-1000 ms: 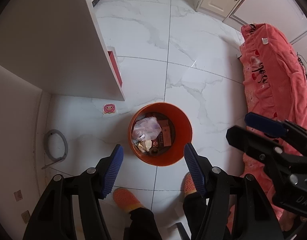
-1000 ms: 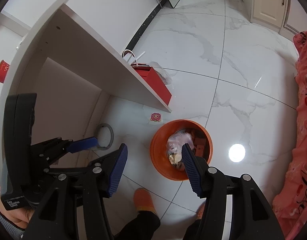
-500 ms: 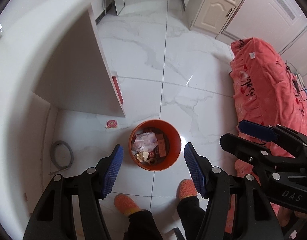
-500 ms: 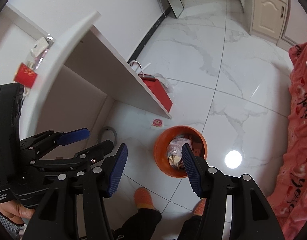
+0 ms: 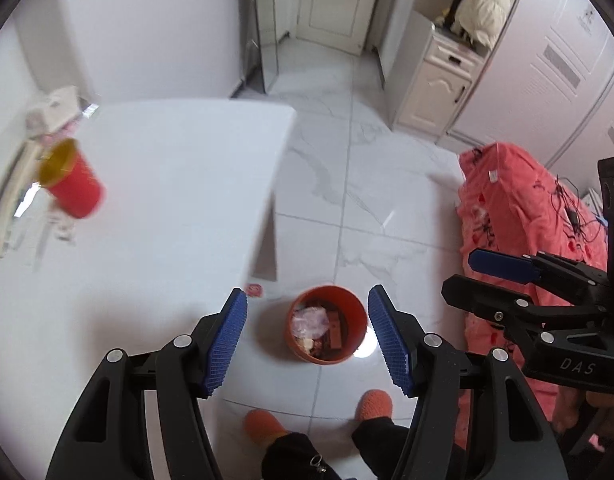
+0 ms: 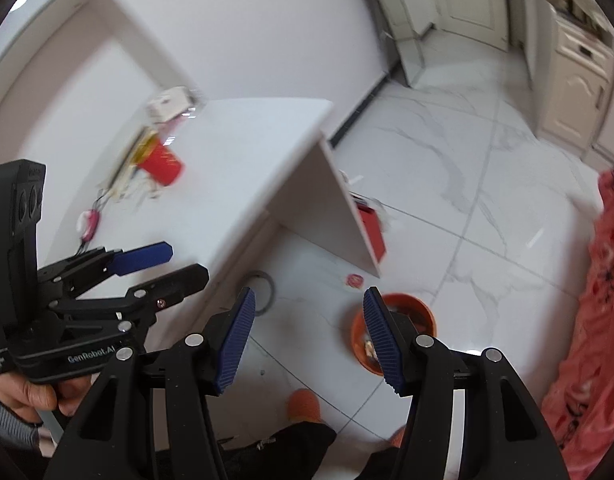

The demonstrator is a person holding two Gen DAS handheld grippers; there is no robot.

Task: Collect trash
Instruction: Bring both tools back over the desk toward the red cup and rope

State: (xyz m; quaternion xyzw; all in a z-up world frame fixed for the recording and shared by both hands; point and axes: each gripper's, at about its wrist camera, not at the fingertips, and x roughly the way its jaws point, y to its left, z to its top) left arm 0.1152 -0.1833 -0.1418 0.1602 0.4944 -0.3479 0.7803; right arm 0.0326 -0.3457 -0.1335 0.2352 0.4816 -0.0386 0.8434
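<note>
Left wrist view: the left gripper (image 5: 307,340) is released, jaws spread wide with nothing between the blue ribbed pads (image 5: 223,344). The round orange plastic trash bin (image 5: 326,325) stands on the white marbled tile floor (image 5: 387,216) at 6 o'clock in the view, between the two pads as seen but well below them; it already contains a crumpled clear bag and assorted scraps. The white rectangular tabletop (image 5: 167,200) fills the 9 o'clock sector. A red cylindrical cup with a yellow rim (image 5: 71,180) sits on it near the far left edge, blurred, beside loose pale clutter that cannot be identified. The right gripper (image 5: 479,284) appears at 3 o'clock, also released and empty, in front of the coral-pink blanket (image 5: 519,208). Right wrist view: the right gripper (image 6: 307,336) is released and empty; the bin (image 6: 391,320) lies at 5 o'clock, partly hidden by the right pad. The cup (image 6: 161,160) lies at 10 o'clock among blurred litter on the tabletop (image 6: 243,152). The left gripper (image 6: 167,264) sits at 8 o'clock. Judged step: both tools are empty and face the table, so acquisition of the next trash item is in hand. The next move calls for reaching across the tabletop, centring one item between the pads, then closing.
</note>
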